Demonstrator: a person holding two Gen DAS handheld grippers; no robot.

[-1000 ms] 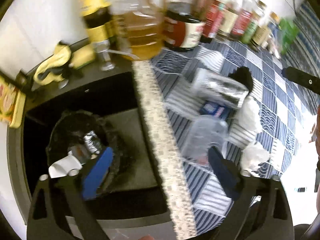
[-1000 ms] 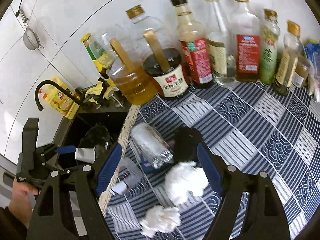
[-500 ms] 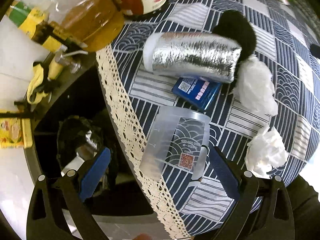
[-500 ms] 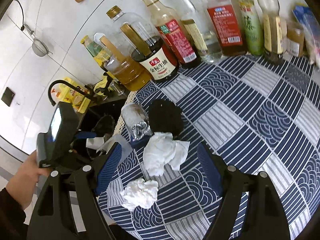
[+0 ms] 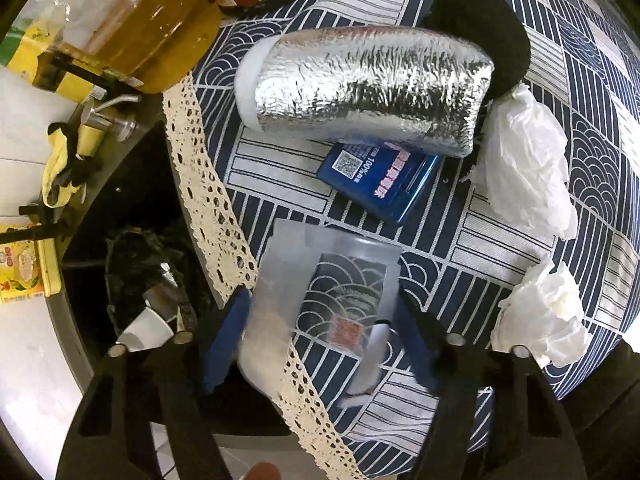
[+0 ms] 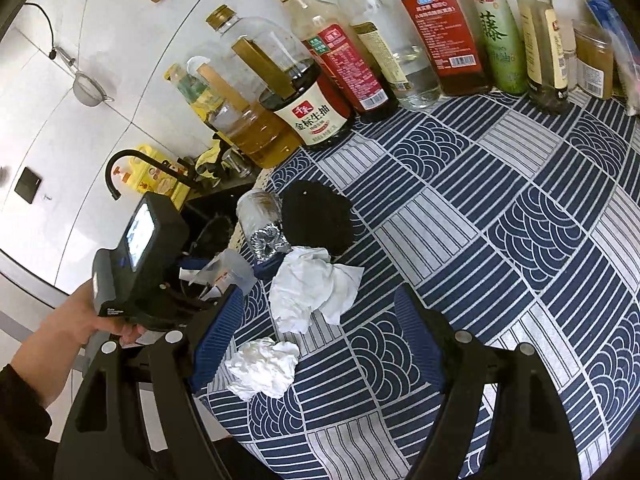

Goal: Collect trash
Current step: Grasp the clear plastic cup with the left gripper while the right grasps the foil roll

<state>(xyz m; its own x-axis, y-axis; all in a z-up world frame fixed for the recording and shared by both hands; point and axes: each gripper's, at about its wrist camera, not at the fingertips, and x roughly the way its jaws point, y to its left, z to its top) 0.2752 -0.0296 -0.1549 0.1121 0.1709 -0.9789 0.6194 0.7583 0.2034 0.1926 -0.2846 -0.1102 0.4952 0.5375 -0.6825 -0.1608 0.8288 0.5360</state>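
a: where do we stand with the left gripper (image 5: 320, 336)?
b: we have it pointing down at the lace-trimmed edge of the table (image 5: 520, 208), by the sink. its jaws have just been closing around the clear plastic cup (image 5: 316, 300), which lies on its side between the blue pads; the left pad looks pressed to the cup, the right one is blurred, so we can't tell if the grip is made.
a: and the rest of the trash?
b: the foil sleeve (image 5: 368, 92) lies further in from that edge, over a blue packet (image 5: 380, 180), with a black pouch (image 5: 480, 24) behind it. two crumpled tissues (image 6: 312, 288) lie near the front edge.
a: our right gripper (image 6: 320, 344)?
b: jaws apart and empty, above the smaller tissue (image 6: 264, 368).
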